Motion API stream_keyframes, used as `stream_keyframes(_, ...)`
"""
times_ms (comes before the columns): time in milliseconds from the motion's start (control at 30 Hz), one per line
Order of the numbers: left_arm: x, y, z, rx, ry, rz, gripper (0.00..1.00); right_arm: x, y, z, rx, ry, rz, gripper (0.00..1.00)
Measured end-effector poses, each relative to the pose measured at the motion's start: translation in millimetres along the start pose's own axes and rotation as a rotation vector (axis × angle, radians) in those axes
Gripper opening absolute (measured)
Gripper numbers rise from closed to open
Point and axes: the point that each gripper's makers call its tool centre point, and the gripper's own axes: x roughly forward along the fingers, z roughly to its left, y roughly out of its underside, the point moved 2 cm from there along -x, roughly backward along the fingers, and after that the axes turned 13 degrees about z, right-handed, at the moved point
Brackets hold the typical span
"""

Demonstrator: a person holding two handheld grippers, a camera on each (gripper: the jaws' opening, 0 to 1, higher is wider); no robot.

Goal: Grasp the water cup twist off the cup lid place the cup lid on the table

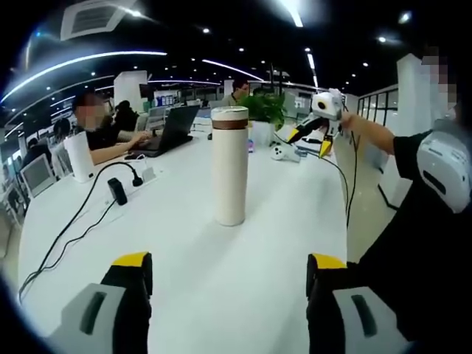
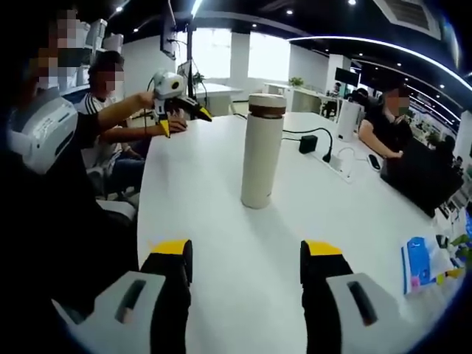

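My left tool point(image 1: 225, 276) and right tool point(image 2: 245, 263) both stand released, jaws wide apart, nothing in them. The water cup point(image 1: 230, 166) stands upright on the white desk point(image 1: 184, 243), well ahead of both, lid point(image 1: 230, 116) on. It looks stiff, smooth and likely slippery, tall enough to tip, so I'd clamp the body low and take the lid above the brown band. There's bare desk around it; cables point(image 1: 74, 221) lie off to one side
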Motion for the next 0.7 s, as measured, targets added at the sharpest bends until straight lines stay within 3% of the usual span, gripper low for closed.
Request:
stream_keyframes(100, 2, -0.3, -2.6, 0.019, 0.013, -0.023, 0.83, 1, 0.3, 1, 0.003, -0.002, -0.004, 0.61)
stream_keyframes(700, 11, 3.9, -5.9, 0.018, 0.027, -0.031, 0.83, 10, 1.2, 6, 0.019, -0.009, -0.036, 0.61)
